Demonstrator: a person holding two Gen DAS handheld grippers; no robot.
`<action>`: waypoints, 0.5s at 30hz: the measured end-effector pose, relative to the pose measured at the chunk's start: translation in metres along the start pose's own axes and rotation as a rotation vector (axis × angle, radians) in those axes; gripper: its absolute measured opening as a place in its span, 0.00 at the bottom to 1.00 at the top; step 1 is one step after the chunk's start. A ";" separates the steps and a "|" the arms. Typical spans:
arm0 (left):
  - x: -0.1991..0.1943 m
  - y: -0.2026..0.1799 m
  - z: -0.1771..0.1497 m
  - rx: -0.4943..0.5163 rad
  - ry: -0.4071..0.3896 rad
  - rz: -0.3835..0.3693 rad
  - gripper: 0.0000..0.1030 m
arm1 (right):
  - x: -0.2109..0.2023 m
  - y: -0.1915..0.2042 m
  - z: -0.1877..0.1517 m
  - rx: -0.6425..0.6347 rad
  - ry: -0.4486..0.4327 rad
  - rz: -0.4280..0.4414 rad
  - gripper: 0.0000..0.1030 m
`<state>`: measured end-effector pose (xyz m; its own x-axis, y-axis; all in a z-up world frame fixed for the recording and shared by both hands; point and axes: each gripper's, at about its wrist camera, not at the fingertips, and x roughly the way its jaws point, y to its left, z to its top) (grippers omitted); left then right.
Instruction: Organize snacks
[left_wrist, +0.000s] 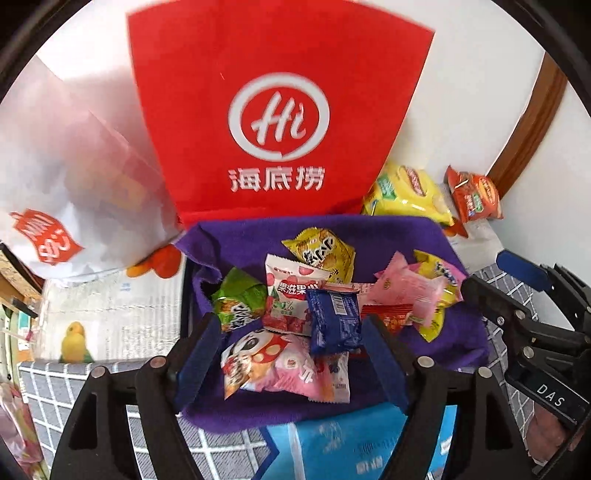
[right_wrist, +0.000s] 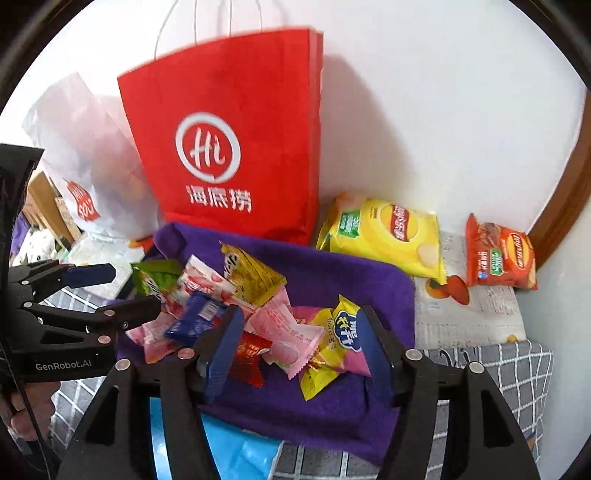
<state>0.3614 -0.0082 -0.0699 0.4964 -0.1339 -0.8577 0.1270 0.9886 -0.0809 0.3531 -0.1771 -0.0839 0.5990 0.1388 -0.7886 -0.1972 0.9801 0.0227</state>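
Observation:
A pile of small snack packets lies on a purple cloth (left_wrist: 424, 240) (right_wrist: 351, 280): a dark blue packet (left_wrist: 334, 321) (right_wrist: 195, 317), pink ones (left_wrist: 406, 291) (right_wrist: 280, 325), a yellow one (left_wrist: 321, 251) (right_wrist: 251, 273) and a green one (left_wrist: 236, 299). My left gripper (left_wrist: 291, 321) hangs open above the pile's left part, holding nothing. My right gripper (right_wrist: 299, 317) stands open above the right part, also with nothing in it. Each gripper shows in the other's view, the right gripper (left_wrist: 495, 277) at the right edge and the left gripper (right_wrist: 129, 291) at the left edge.
A tall red paper bag (left_wrist: 280, 110) (right_wrist: 221, 147) stands against the wall behind the cloth, a white plastic bag (left_wrist: 66, 184) (right_wrist: 85, 166) to its left. A yellow chip bag (right_wrist: 384, 232) and an orange one (right_wrist: 498, 258) lie at the right. A grey checked mat (right_wrist: 517, 369) covers the surface.

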 end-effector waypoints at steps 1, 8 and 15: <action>-0.007 0.001 -0.002 -0.003 -0.010 0.000 0.76 | -0.007 0.000 -0.001 0.010 -0.003 0.009 0.62; -0.053 0.005 -0.032 -0.021 -0.072 -0.023 0.76 | -0.056 0.004 -0.023 0.073 -0.030 0.006 0.62; -0.102 -0.006 -0.083 0.002 -0.163 -0.001 0.76 | -0.114 0.011 -0.064 0.119 -0.060 0.000 0.62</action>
<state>0.2387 0.0051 -0.0245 0.6288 -0.1448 -0.7639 0.1297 0.9883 -0.0806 0.2335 -0.1907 -0.0332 0.6454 0.1439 -0.7502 -0.1063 0.9895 0.0984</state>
